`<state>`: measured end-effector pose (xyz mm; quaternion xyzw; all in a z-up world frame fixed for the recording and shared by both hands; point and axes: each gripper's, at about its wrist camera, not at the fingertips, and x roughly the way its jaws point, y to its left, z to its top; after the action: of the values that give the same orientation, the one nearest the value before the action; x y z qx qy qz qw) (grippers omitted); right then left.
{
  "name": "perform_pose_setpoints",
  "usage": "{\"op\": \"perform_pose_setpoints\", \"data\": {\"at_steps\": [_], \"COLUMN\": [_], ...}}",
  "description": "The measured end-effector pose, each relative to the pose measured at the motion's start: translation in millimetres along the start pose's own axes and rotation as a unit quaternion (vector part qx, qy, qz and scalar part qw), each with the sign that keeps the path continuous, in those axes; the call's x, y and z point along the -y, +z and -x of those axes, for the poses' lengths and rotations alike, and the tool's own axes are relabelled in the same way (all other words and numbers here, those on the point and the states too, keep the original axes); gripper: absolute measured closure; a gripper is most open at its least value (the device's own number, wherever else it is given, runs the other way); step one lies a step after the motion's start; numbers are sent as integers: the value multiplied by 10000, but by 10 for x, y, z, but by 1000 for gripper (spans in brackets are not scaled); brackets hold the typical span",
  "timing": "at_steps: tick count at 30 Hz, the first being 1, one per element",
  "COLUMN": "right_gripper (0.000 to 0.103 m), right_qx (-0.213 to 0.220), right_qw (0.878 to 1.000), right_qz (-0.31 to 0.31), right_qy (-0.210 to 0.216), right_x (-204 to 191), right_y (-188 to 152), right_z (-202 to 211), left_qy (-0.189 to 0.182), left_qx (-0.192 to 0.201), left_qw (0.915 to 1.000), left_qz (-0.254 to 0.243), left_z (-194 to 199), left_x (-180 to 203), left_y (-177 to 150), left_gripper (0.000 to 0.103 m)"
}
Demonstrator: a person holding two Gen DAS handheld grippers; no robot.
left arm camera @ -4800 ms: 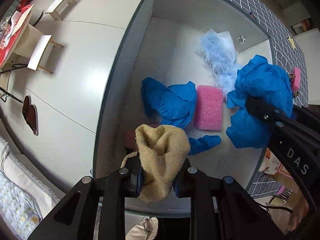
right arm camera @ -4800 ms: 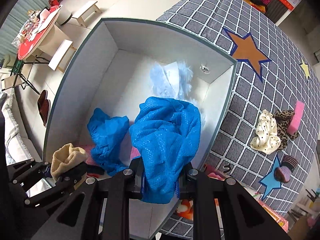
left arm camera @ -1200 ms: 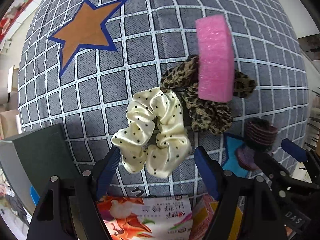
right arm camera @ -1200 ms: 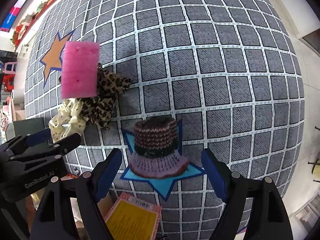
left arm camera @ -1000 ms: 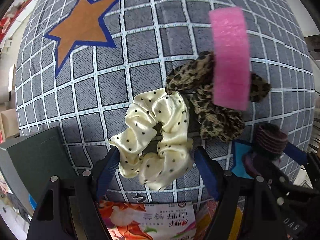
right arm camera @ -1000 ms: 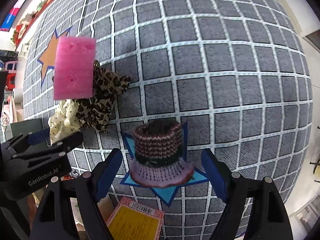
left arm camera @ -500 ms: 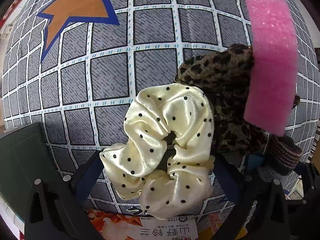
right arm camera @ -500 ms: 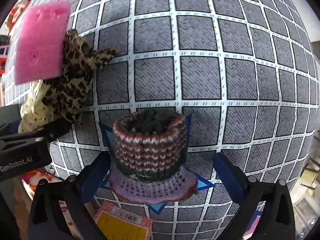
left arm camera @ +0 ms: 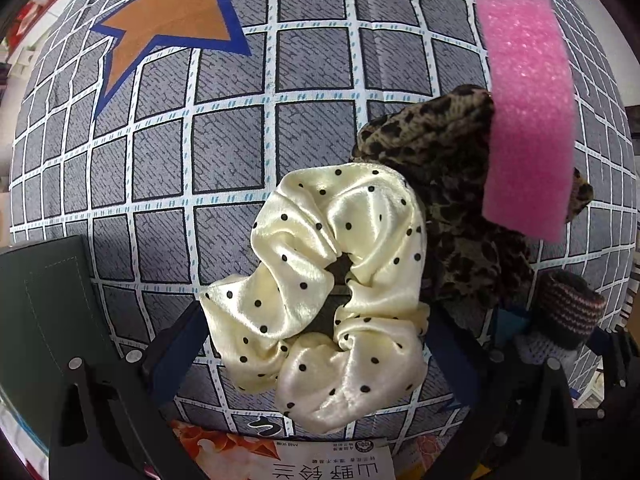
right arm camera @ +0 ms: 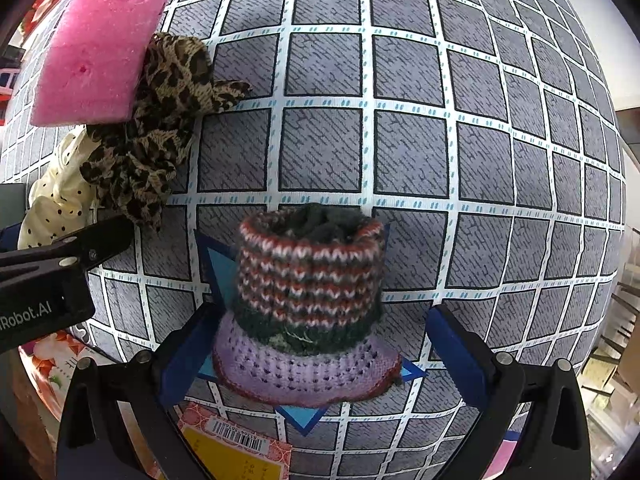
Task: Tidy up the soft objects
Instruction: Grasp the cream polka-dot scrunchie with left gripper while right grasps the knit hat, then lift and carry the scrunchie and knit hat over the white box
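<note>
A cream polka-dot scrunchie (left arm camera: pixel 304 252) lies on the checked cloth between the wide jaws of my left gripper (left arm camera: pixel 316 340), which points straight down and is open. A leopard-print scrunchie (left arm camera: pixel 452 208) touches it on the right, with a pink foam block (left arm camera: pixel 528 112) resting on top. In the right wrist view a striped knitted hat (right arm camera: pixel 308 280) with a lilac brim stands between the jaws of my right gripper (right arm camera: pixel 320 340). Those jaws are closing; the right pad is still apart from the hat. A finger (right arm camera: pixel 92 246) of the left gripper shows at the left.
The grey checked cloth (left arm camera: pixel 224 152) carries an orange star (left arm camera: pixel 176 12) and a blue star (right arm camera: pixel 220 272) under the hat. A dark green box wall (left arm camera: pixel 44 300) stands at the left. Printed packets (left arm camera: pixel 320 460) and a yellow one (right arm camera: pixel 232 456) lie at the near edge.
Both grippers have let go of the cloths over the box, come to the checked cloth and sunk lower. Their jaws have widened around the cream scrunchie and the knitted hat.
</note>
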<state>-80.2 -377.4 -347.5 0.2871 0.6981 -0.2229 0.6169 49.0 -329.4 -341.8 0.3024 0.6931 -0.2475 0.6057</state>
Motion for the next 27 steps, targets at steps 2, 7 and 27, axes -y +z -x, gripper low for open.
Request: {"op": "perform_pose_setpoints", "data": {"at_steps": [2,7,27], "right_gripper": [33,67,67], "right_qx": [310,547,783], "right_qw": [9994,9981,9937], "right_qz": [-151,30,-419], "right_qy": [8,277,689], "right_x": [147,206,583], "right_y": [-41,-84,-176], "right_z": [149,279,705], "left_qy": [16,220,460], "left_qx": [256,308,1174], "left_qw": [9996,9981,9890], "left_qz": [-91,-493,-773], "left_z": [82,366,1207], "left_x": [55,286,389], "left_y": [-77,-274,-604], "left_gripper": [16,86,85]}}
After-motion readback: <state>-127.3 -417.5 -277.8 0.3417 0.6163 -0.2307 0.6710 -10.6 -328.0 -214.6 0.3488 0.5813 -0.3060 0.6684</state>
